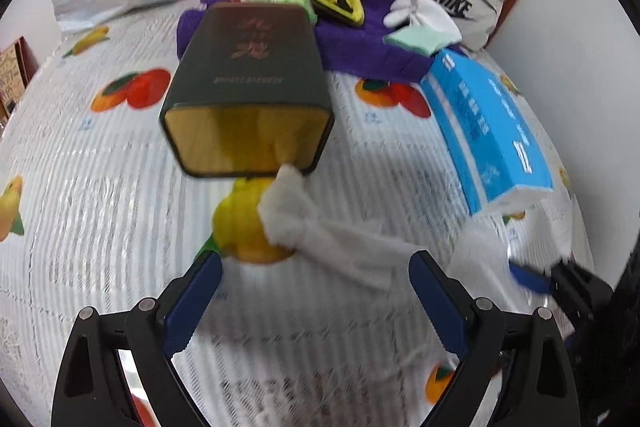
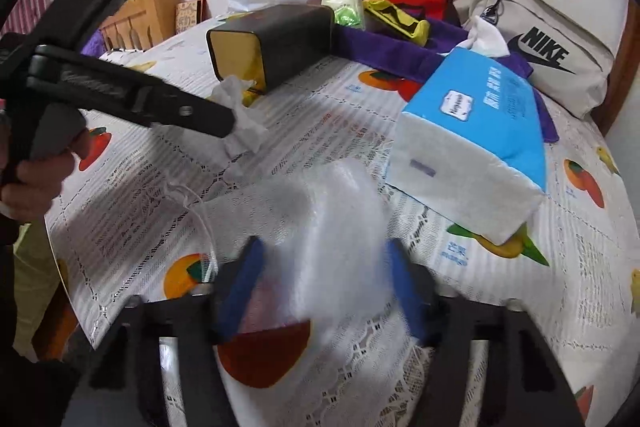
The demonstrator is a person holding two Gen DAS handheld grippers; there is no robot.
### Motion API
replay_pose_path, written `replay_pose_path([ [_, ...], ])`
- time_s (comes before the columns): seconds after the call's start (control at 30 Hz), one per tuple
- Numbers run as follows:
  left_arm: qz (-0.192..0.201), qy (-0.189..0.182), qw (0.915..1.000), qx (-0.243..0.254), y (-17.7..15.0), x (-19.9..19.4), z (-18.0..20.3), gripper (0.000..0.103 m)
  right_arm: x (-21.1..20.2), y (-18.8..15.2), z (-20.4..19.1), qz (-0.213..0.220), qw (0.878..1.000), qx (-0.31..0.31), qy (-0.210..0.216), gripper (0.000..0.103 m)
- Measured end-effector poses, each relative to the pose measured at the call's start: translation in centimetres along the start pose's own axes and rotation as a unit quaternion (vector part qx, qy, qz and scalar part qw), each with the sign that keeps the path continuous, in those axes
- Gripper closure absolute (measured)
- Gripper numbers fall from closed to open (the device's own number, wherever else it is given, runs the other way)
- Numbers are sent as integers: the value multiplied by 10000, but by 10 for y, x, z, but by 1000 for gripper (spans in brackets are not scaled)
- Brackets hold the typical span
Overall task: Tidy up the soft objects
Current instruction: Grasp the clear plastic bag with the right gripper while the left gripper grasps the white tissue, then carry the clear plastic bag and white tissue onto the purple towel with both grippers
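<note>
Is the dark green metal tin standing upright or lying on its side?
On its side: dark green metal tin lies with its open golden mouth facing sideways.

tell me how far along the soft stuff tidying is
Early. A crumpled tissue hangs out of the tipped dark tin, not yet tucked in. The right hand-held gripper has blurred clear plastic wrap between its pads. The left hand-held gripper is open, empty. Purple towel and blue tissue pack remain loose.

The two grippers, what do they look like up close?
Both match: the left gripper and right gripper have matte black angular frames with round silver pivot pins, and flat fingers faced in blue padding. The left one's black pistol-style handle shows in the right wrist view.
</note>
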State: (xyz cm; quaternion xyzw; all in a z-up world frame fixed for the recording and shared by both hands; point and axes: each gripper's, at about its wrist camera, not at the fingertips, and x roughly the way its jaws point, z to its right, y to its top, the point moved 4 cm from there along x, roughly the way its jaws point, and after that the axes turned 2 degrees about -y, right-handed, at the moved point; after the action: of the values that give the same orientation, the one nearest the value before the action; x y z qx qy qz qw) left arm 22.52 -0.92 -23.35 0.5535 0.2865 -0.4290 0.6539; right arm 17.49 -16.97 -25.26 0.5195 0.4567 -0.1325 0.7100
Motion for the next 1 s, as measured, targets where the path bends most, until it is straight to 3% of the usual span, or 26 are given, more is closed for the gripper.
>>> replay_pose_path([
  [0.13,273,76,9995,-136,4,7,1,10,-5,-4,0,17,10000,9,31,88],
  [0.17,302,134,9994,-128,6,9,1,15,-6,-5,1,14,10000,18,27,91],
  [0.33,463,678,9965,168,7,12,1,47,-11,-12,11,-42,9996,250,100,95],
  [0.47,534,758,9953,276,7,10,-1,77,-15,-19,19,-103,9993,348,36,95],
  [1.0,549,207,9979,-277,-22,-39,-24,80,-36,-22,35,-43,9961,877,0,96],
])
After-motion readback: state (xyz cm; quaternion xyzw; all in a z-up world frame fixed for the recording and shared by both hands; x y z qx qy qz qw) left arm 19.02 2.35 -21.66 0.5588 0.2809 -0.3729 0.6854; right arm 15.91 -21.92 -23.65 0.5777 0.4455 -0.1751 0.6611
